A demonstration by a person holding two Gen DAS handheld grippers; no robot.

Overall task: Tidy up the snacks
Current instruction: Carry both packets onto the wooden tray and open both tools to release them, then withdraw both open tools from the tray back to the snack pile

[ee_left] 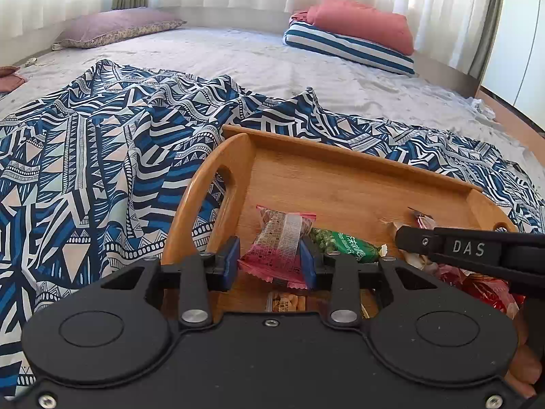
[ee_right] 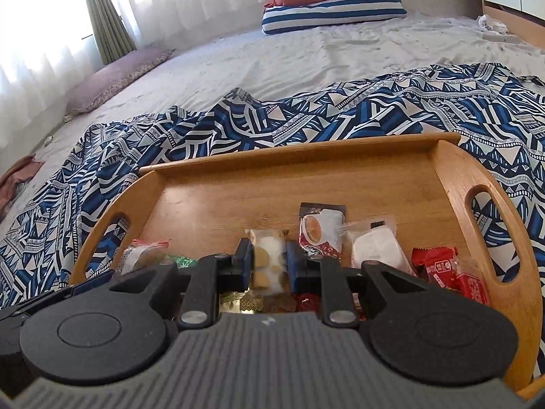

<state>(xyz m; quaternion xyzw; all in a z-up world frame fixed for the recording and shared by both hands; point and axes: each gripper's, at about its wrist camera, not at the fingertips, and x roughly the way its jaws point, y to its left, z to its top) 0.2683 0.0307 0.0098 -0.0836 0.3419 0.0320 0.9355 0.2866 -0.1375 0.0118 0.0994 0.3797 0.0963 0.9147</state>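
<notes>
Two blue pads of the left gripper (ee_left: pixel 270 260) pinch a pink-wrapped snack (ee_left: pixel 277 248) at its waist, jaws narrowed onto the packet. Its long axis runs straight ahead of the fingers, crimped end pointing away over the wooden tray (ee_left: pixel 357 167). A green packet (ee_left: pixel 344 242) lies just right of the fingers. The grip is on slippery film, so I judge the packet could slide out or swivel if swung.

From the right wrist, the right gripper (ee_right: pixel 269 266) is closed on a clear biscuit packet (ee_right: pixel 267 259), long axis also forward, above the near pile. A coffee sachet (ee_right: pixel 320 231) sits just right; a careless lift could drag neighbours.
</notes>
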